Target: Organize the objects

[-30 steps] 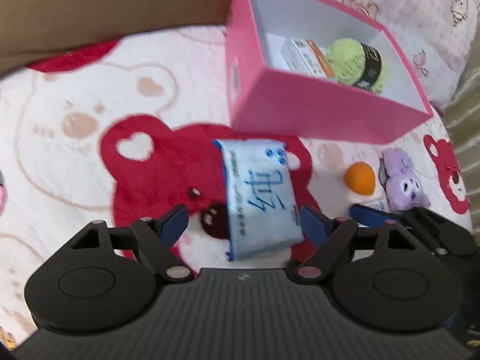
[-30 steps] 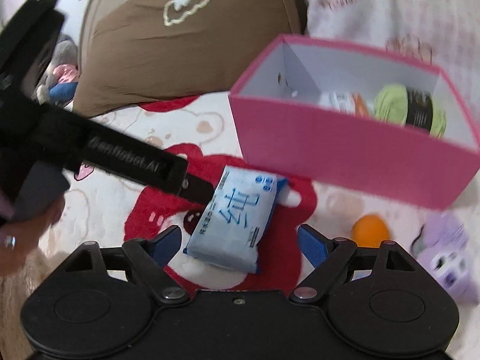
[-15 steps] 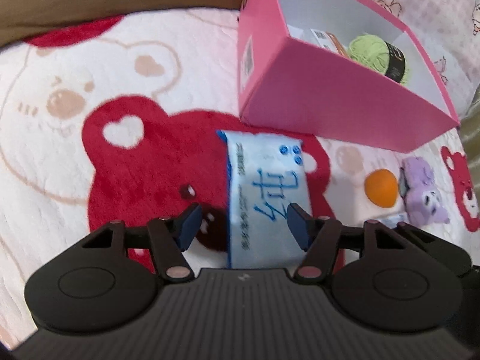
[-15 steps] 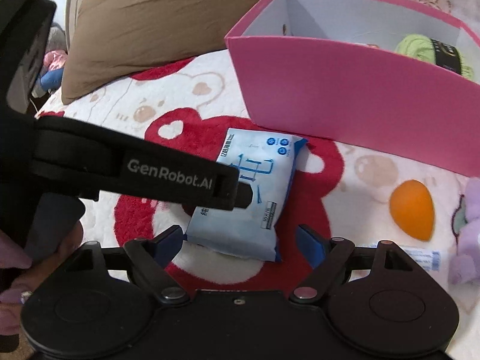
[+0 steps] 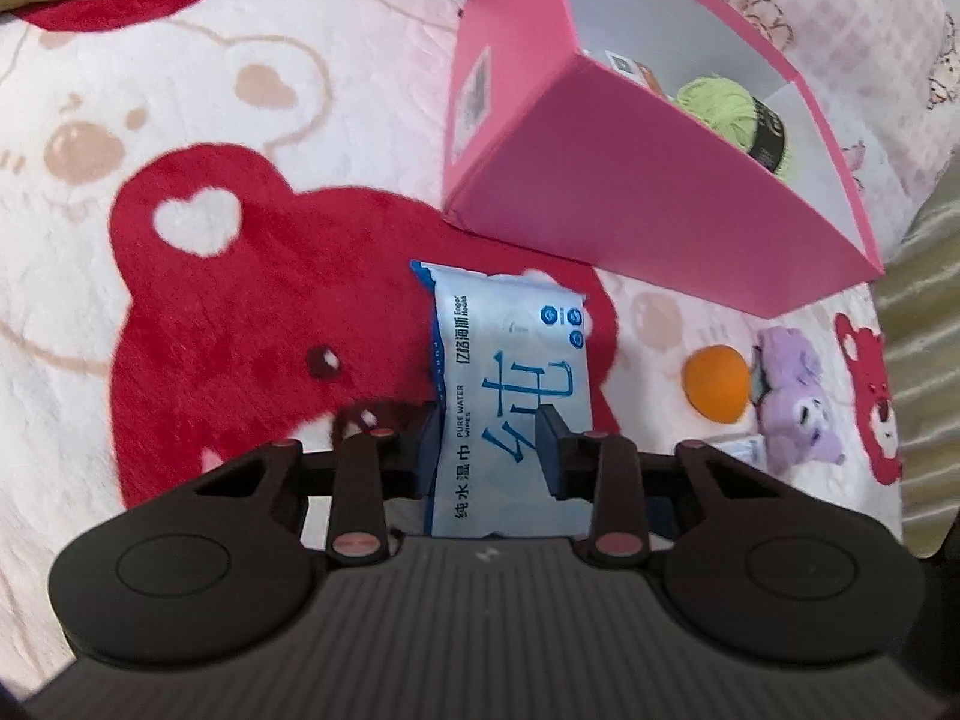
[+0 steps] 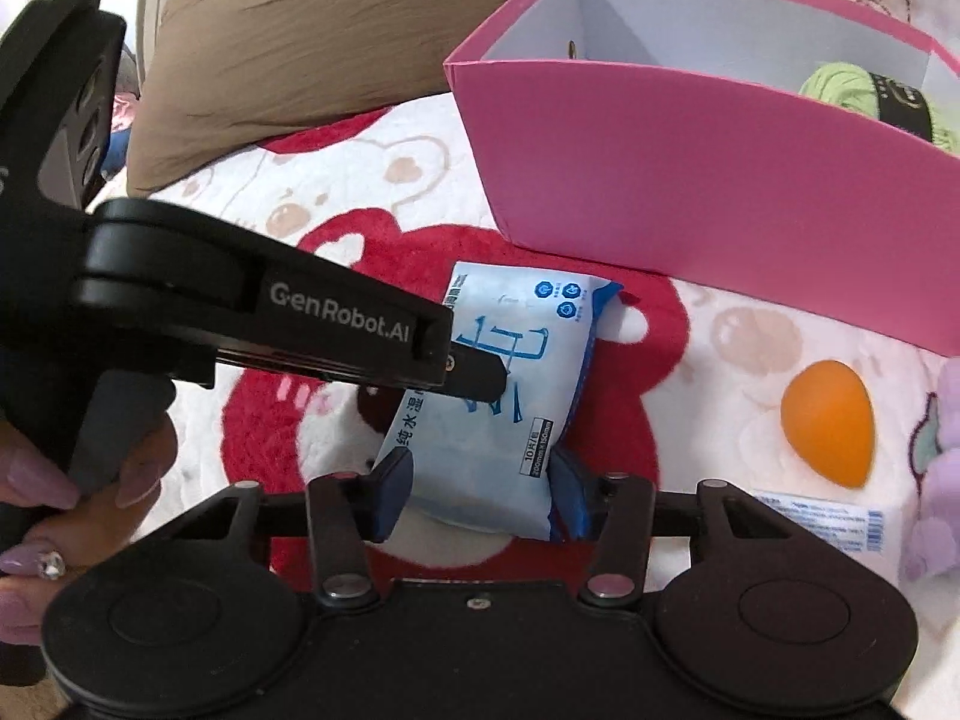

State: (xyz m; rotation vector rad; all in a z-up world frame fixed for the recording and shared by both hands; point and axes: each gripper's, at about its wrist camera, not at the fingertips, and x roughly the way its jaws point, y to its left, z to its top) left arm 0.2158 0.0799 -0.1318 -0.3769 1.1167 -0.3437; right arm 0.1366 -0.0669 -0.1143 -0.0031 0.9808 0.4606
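Observation:
A blue-and-white wipes pack (image 5: 510,384) (image 6: 510,420) lies on the bear-print blanket (image 5: 240,312), just in front of the pink box (image 5: 630,192) (image 6: 720,180). My left gripper (image 5: 489,453) straddles its near half, jaws closing, pads pressing both long sides. In the right wrist view one left finger (image 6: 480,375) lies across the pack's middle. My right gripper (image 6: 480,483) is closing on the pack's near end, a pad against each side. Green yarn (image 5: 729,102) (image 6: 840,87) and a small carton sit inside the box.
An orange egg-shaped sponge (image 5: 717,381) (image 6: 828,426), a purple plush (image 5: 798,402) (image 6: 942,468) and a small white packet (image 6: 828,519) lie to the right on the blanket. A brown pillow (image 6: 330,30) sits behind the box. A person's hand (image 6: 36,480) holds the left gripper.
Both grippers came down over the wipes pack and their jaws narrowed from wide open until the pads met its sides. The pack itself has stayed in place.

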